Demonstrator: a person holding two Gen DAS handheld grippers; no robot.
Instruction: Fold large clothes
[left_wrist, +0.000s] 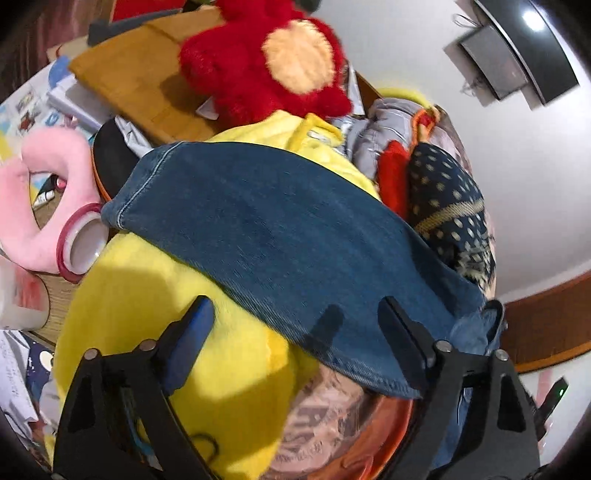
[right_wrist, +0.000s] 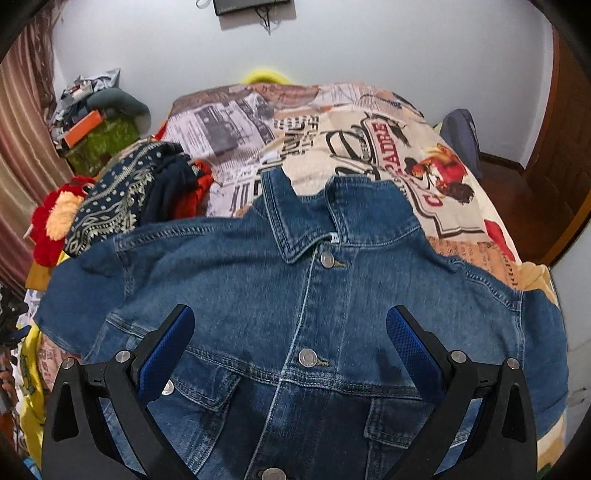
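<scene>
A blue denim jacket lies front up and buttoned on a bed with a printed cover, collar toward the far wall. My right gripper is open just above the jacket's chest, its fingers either side of the button placket. One jacket sleeve stretches left over a yellow fleece garment. My left gripper is open above the sleeve's edge; its right finger is over the denim, its left finger over the yellow fleece.
A red plush toy, a pink plush ring, a tape roll and a wooden board crowd the left side. A dark patterned garment and other clothes are piled left of the jacket. A wooden door is at right.
</scene>
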